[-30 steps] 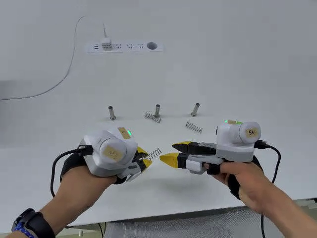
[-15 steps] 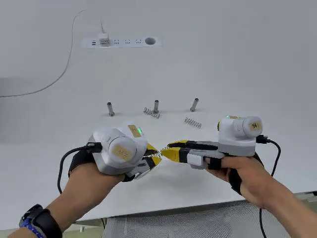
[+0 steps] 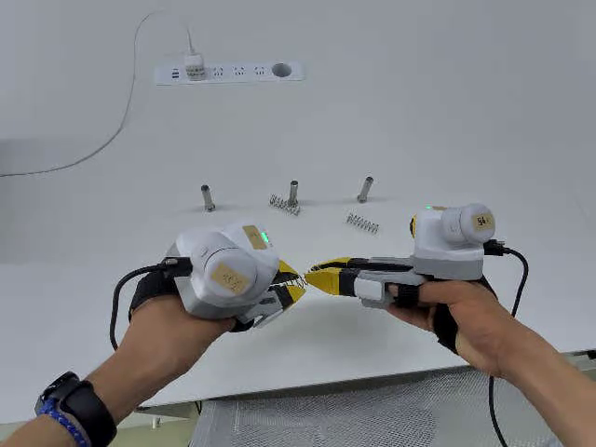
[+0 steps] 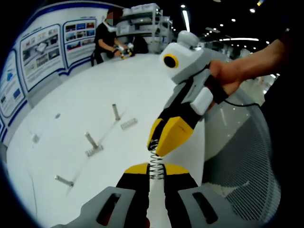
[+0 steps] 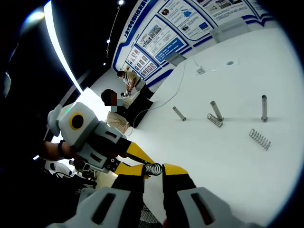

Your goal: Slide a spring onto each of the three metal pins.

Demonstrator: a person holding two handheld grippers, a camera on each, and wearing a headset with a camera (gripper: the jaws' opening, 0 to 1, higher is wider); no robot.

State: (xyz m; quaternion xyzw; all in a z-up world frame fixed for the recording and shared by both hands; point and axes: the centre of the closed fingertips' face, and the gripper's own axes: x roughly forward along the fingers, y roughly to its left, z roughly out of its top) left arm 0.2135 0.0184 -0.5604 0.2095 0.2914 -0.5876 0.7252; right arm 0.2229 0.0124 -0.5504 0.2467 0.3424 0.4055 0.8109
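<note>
Head view: two grippers meet nose to nose over the bench, sharing one spring between their tips.
The left gripper has its jaws pressed onto one end of the held spring. The right gripper pinches the other end, its yellow tips closed to a narrow gap. The left hand and right hand hold the tools roughly level, pointing at each other, above the white bench and well to the near side of the middle pin. A loose spring lies just beside that pin's foot, and a second loose spring lies near it, right and nearer the person. The left pin and right pin flank it, all bare. In the left gripper view the held spring runs lengthwise; in the right gripper view it sits end-on, a ring.
</note>
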